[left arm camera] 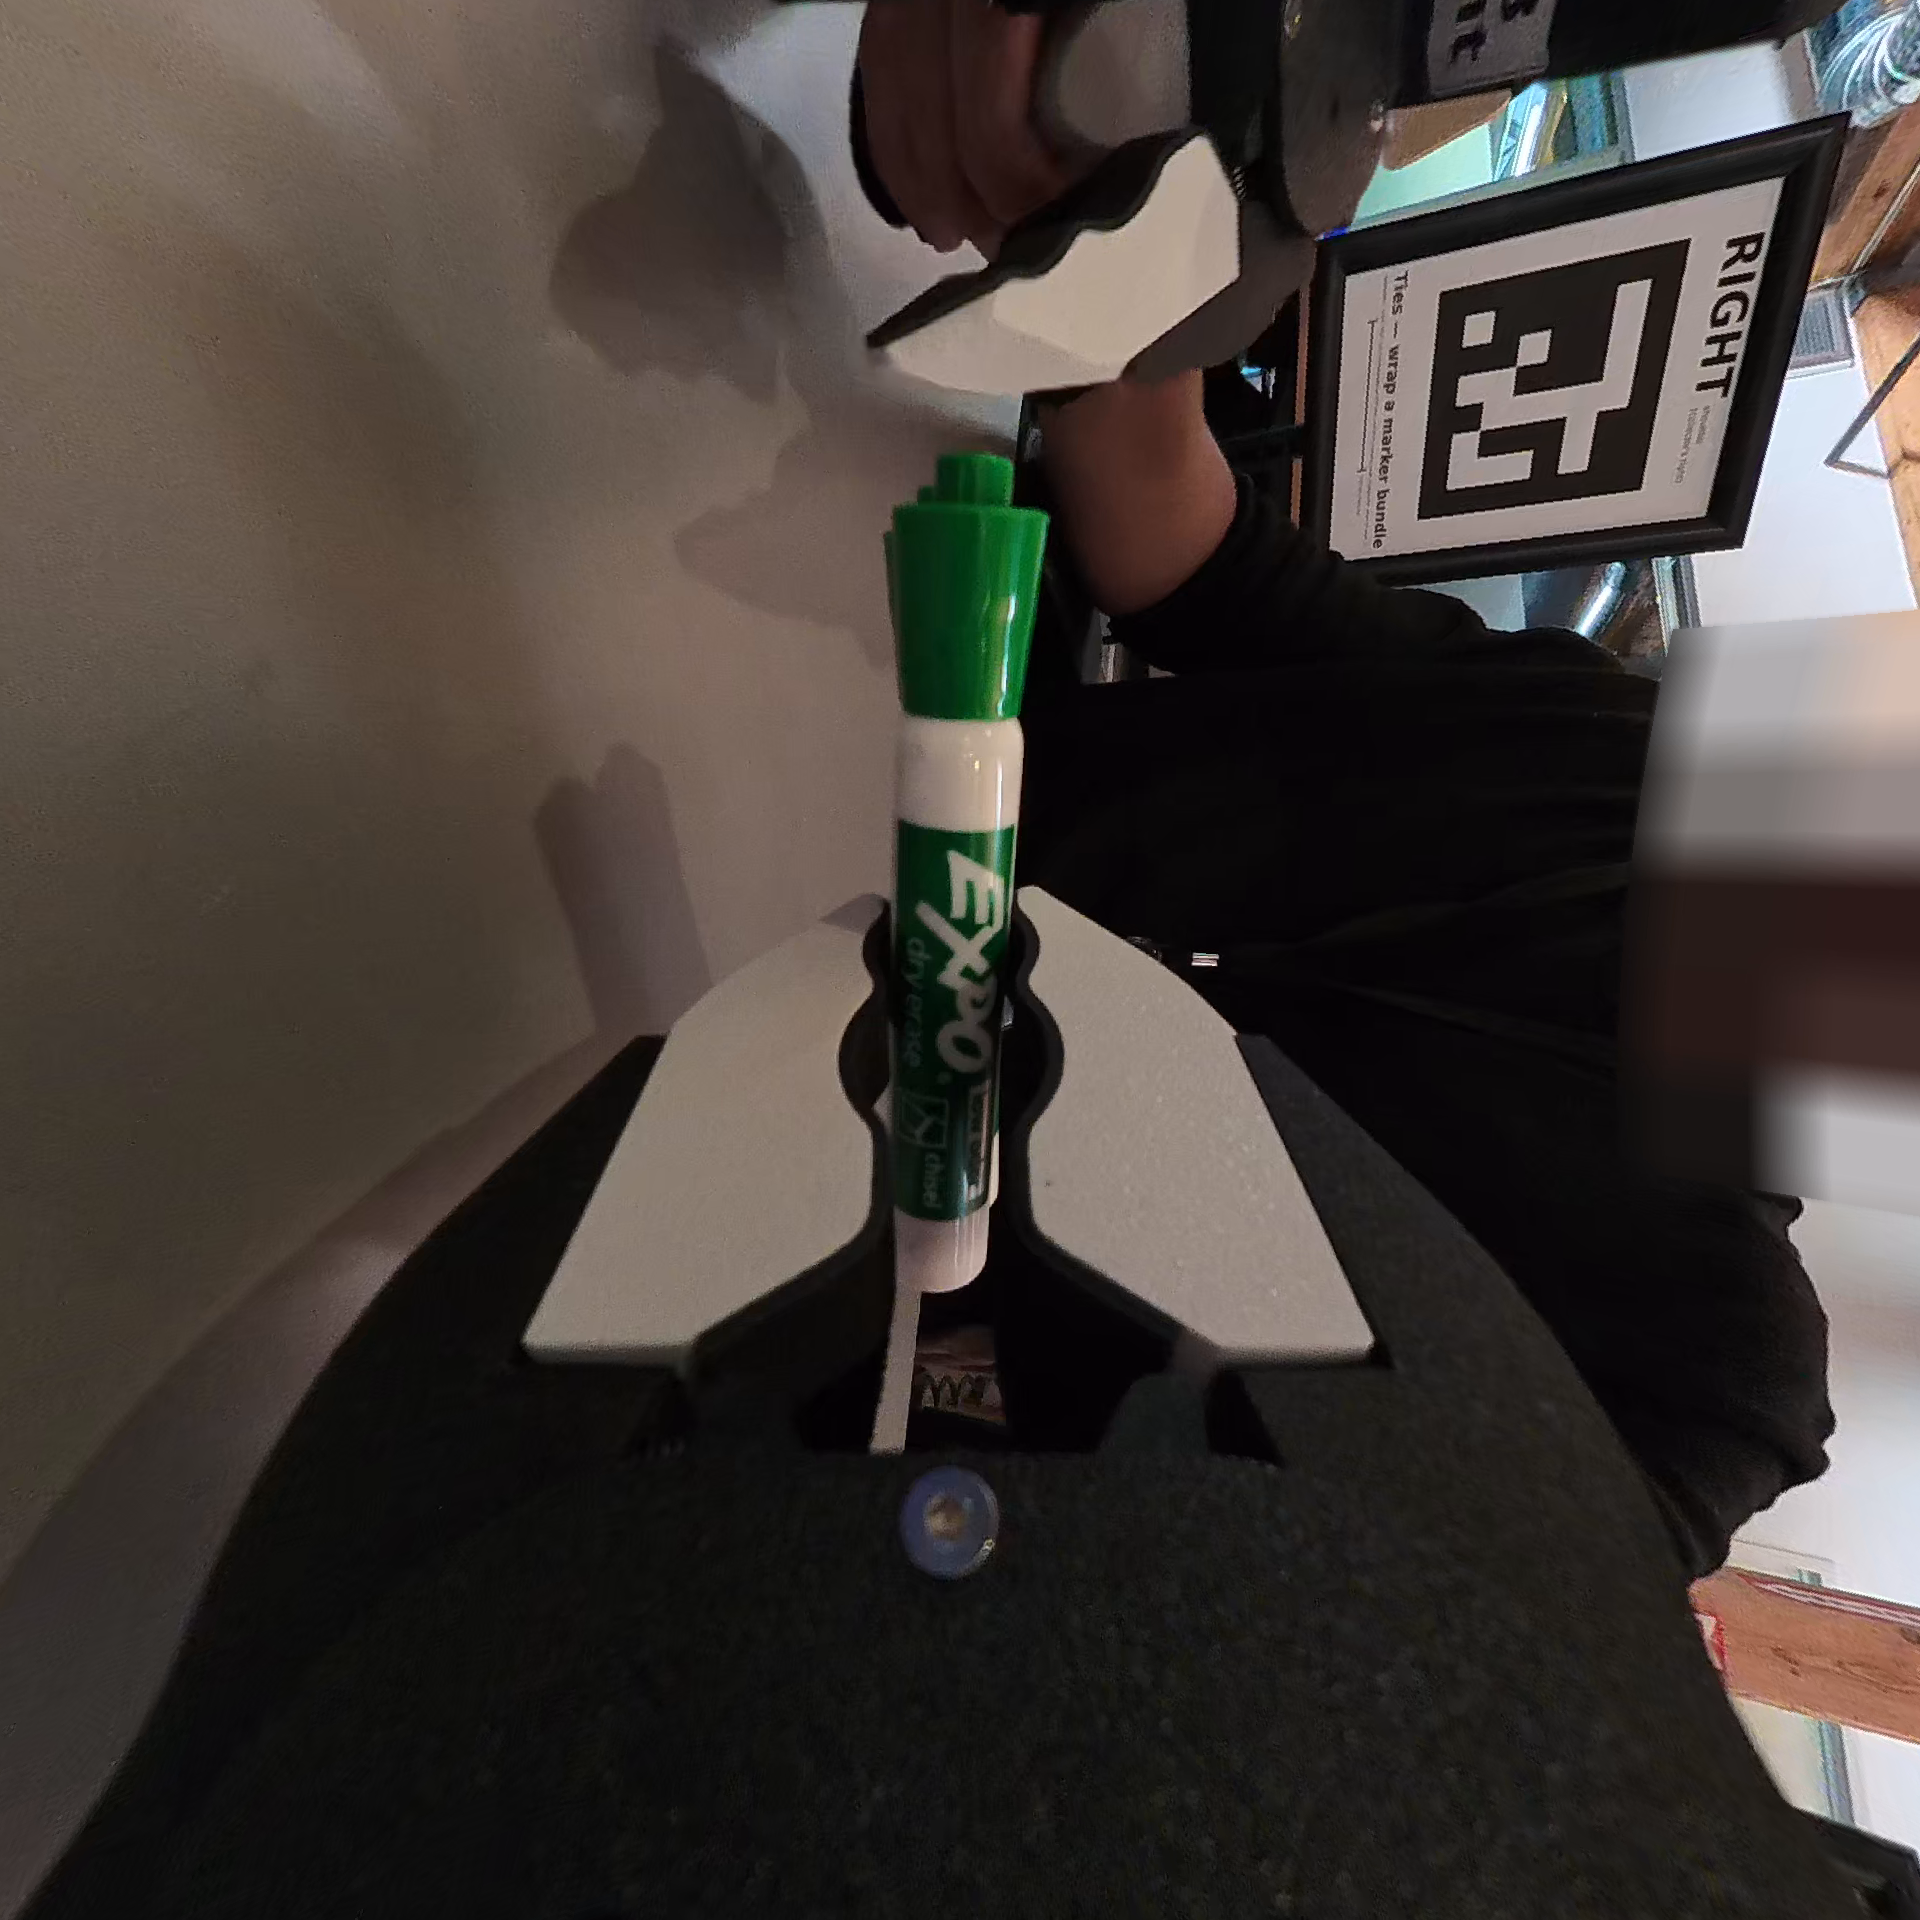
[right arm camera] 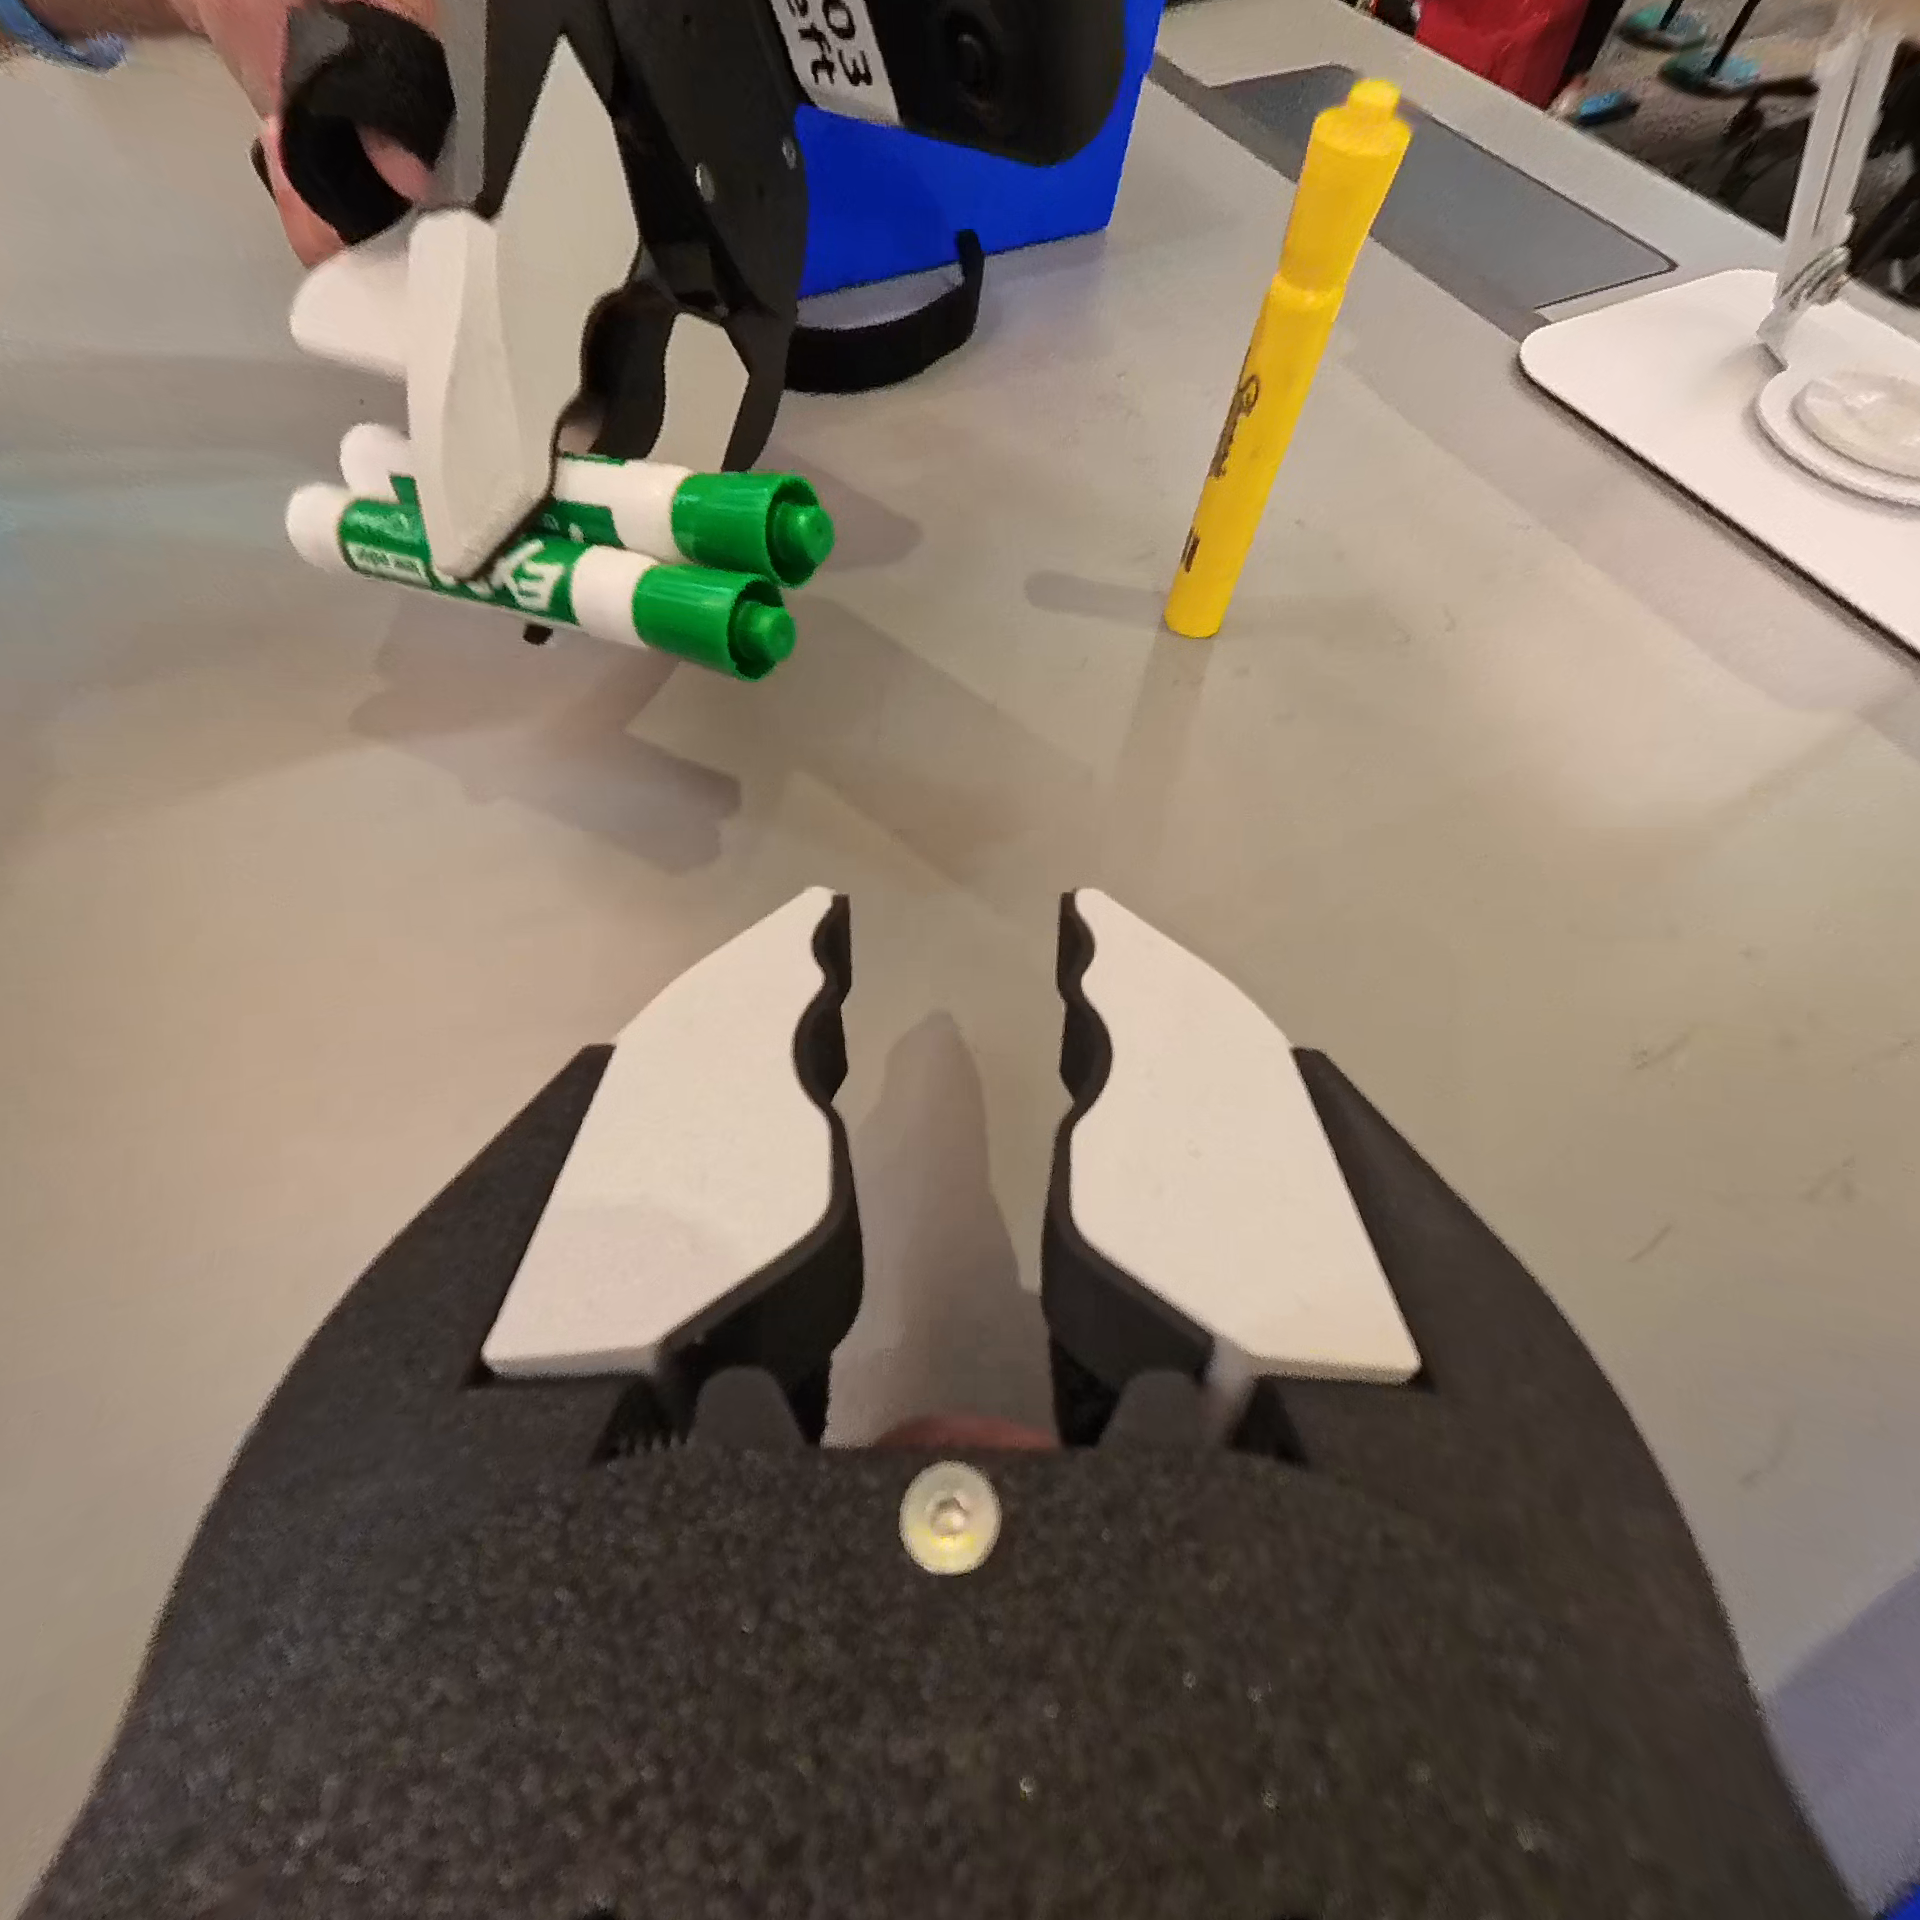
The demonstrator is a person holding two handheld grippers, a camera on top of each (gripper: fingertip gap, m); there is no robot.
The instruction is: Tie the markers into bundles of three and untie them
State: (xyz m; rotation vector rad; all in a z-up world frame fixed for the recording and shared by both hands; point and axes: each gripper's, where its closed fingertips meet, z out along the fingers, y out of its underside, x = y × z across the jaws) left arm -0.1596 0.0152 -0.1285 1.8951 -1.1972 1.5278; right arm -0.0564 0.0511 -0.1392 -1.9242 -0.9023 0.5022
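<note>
My left gripper (left arm camera: 951, 920) is shut on a bundle of green-capped white markers (left arm camera: 954, 790), which point forward along its fingers. In the right wrist view the same gripper (right arm camera: 488, 530) holds the bundle of markers (right arm camera: 644, 551) level, a little above the grey table (right arm camera: 1351, 883), caps toward me. Two caps show clearly; a third marker lies partly hidden behind. A small black bit (right arm camera: 535, 632) sticks out under the bundle. My right gripper (right arm camera: 954, 914) is open and empty, low over the table, to the right of the bundle. It also shows in the left wrist view (left arm camera: 1060, 301), beyond the caps.
A yellow highlighter (right arm camera: 1283, 364) stands upright on the table at the right. A blue box (right arm camera: 966, 156) with a black strap loop (right arm camera: 904, 332) in front sits at the back. A white stand base (right arm camera: 1704, 395) is at far right. A framed sign (left arm camera: 1558, 343) and a person in black (left arm camera: 1351, 831) are behind. My right fingertips sit around 11 cm from my left ones. About 15 cm separates my right fingertips from the yellow highlighter (right arm camera: 1283, 364).
</note>
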